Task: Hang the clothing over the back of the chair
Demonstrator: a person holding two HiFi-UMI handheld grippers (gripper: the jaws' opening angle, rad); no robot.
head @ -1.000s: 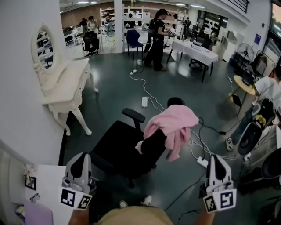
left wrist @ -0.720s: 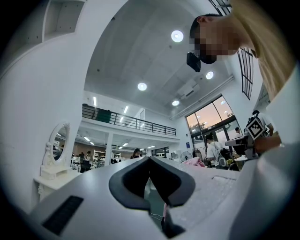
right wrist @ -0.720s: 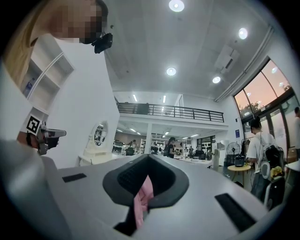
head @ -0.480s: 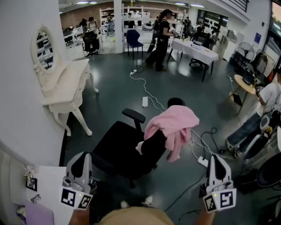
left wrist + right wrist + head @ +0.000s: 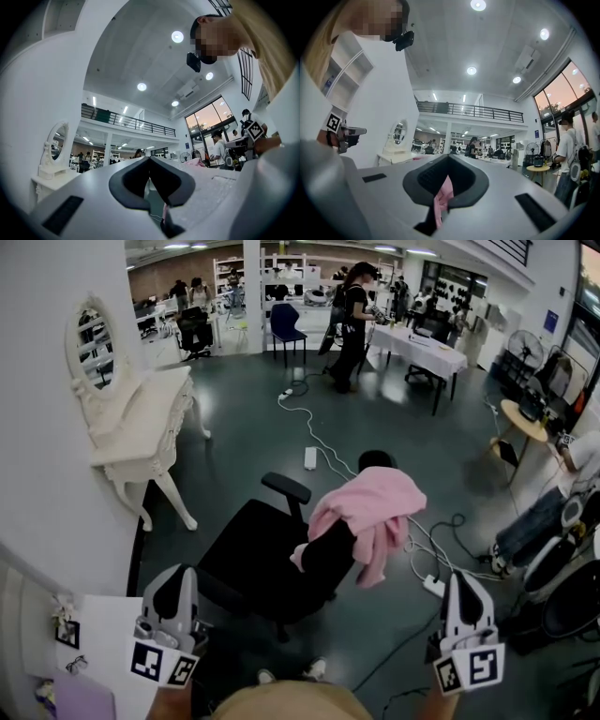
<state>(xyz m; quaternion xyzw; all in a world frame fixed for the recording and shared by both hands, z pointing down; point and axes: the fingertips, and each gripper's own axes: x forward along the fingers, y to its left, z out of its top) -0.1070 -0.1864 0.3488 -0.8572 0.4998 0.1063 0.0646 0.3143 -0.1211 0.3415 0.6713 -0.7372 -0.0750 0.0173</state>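
Find clothing (image 5: pixel 370 507) already draped over chair (image 5: pixel 251 547) back, well apart from both grippers. Note fingers of left gripper (image 5: pixel 174 577) and right gripper (image 5: pixel 466 581) pressed together, holding nothing. Probably only check the drape; even out the longer side if slipping.

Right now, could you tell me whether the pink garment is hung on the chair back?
Hung: the garment drapes over the top of the chair back, bunched, one end hanging down.
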